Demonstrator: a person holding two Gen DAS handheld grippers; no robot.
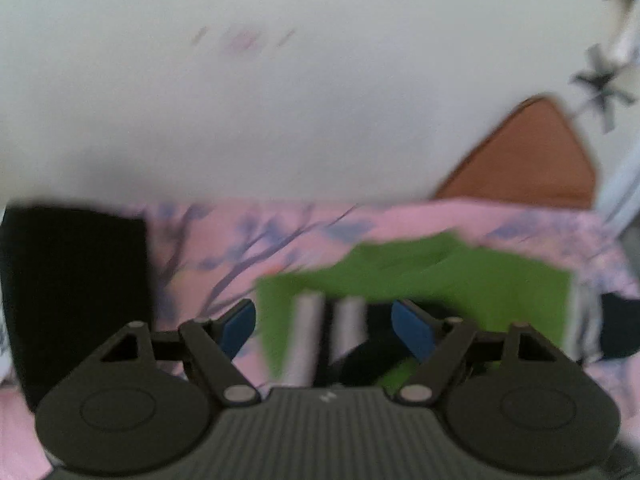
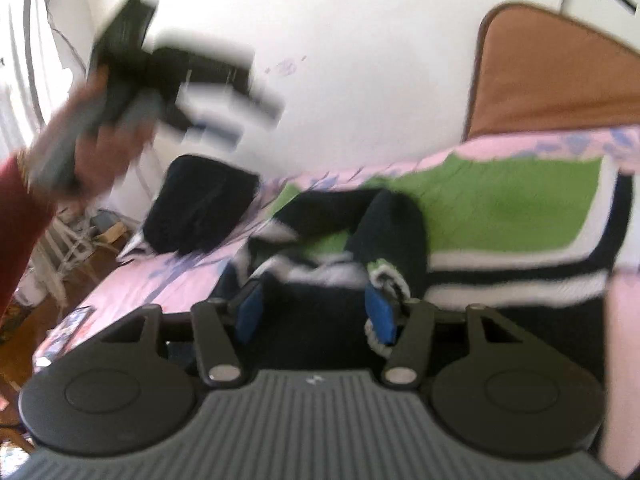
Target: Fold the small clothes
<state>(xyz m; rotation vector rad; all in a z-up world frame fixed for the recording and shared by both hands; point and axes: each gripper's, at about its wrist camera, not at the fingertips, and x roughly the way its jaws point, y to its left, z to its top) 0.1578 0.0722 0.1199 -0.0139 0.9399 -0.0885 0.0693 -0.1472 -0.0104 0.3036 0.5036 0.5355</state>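
Now | left gripper (image 1: pixel 323 330) jaws wide | right gripper (image 2: pixel 316 314) jaws wide, seemingly over sweater (image 2: pixel 500 216) | no legible writing

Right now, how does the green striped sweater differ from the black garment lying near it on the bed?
The green striped sweater carries green, white and dark bands; the black garment is one plain dark colour. The sweater is spread wide, with a sleeve thrown across it, while the black garment sits in a compact bundle near the bed's edge. Both rest on the pink floral sheet.

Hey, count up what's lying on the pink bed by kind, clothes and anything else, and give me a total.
Green, black and white striped sweater: 1
Folded black garment: 1
Phone-like flat item near the bed edge, too blurred to be sure: 1
Total: 3
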